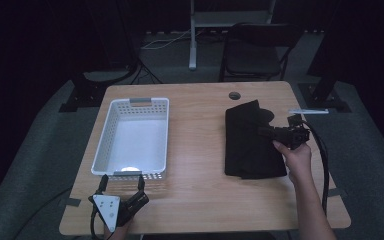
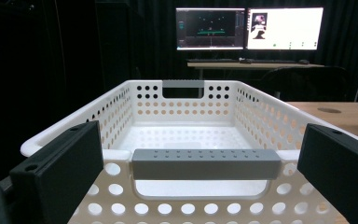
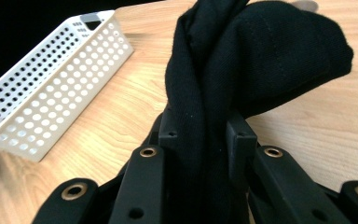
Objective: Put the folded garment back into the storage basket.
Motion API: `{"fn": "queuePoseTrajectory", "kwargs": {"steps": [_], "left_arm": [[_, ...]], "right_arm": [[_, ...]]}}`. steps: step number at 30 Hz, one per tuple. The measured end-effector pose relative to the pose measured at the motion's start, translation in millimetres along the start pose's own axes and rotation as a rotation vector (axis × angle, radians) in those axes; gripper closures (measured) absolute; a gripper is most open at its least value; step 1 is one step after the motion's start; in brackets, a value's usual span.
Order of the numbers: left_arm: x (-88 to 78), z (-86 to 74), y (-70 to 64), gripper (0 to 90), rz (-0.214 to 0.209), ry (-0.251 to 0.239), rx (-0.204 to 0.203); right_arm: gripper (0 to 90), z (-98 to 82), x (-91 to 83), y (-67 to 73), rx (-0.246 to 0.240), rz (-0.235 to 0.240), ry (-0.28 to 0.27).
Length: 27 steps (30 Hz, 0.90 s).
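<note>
Black folded cloth lies on the right half of the wooden table, well apart from the white perforated basket on the left half. The right gripper reaches in from the cloth's right edge, and in the right gripper view its jaws stand pressed together on a bunched fold of the cloth, which rises from between them — a pinch on the fabric, not on the whole stack. The left gripper rests at the near edge of the table, just before the basket's near end; in the left gripper view its jaws stand spread on either side of the grey handle bar, touching nothing.

Judged from these views, the step in hand is lifting the cloth towards the basket. A good lift keeps the pinch firm and raises the cloth straight until its trailing layers clear the table, since a grip on one fold may let the remaining layers unfold and drag. Carrying it high over the near basket wall would avoid snagging on the rim. The left gripper is well placed to steady the basket by its handle bar.

Containers: one basket, with holes through its walls and a grey handle bar at each end — its floor is bare, with nothing inside.
</note>
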<state>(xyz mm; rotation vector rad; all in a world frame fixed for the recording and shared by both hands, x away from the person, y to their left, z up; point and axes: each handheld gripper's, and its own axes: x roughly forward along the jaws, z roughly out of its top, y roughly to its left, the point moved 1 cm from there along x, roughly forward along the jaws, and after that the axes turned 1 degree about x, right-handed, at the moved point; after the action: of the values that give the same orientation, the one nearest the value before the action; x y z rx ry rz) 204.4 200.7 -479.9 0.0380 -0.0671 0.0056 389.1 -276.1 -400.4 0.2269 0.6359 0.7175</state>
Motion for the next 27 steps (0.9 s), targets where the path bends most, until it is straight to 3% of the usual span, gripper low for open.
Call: {"fn": "queuePoseTrajectory", "kwargs": {"steps": [10,15,19,27], "left_arm": [[0.2,0.0,-0.1,1.4,-0.001,0.000,-0.001],[0.3,0.0,-0.1,1.3,0.000,0.000,-0.001],[0.2,0.1,-0.2,1.4,0.000,0.000,-0.001],[0.8,0.2,-0.6,1.3,0.009,0.005,0.001]], "right_arm": [[74.6,17.6,-13.2,15.4,-0.019,0.006,-0.043],[74.6,26.5,-24.5,24.3,-0.020,0.052,-0.089],[74.6,33.3,-32.7,30.3,-0.024,0.058,-0.119],[74.5,36.7,-27.8,34.6,-0.011,0.088,-0.131]]}}
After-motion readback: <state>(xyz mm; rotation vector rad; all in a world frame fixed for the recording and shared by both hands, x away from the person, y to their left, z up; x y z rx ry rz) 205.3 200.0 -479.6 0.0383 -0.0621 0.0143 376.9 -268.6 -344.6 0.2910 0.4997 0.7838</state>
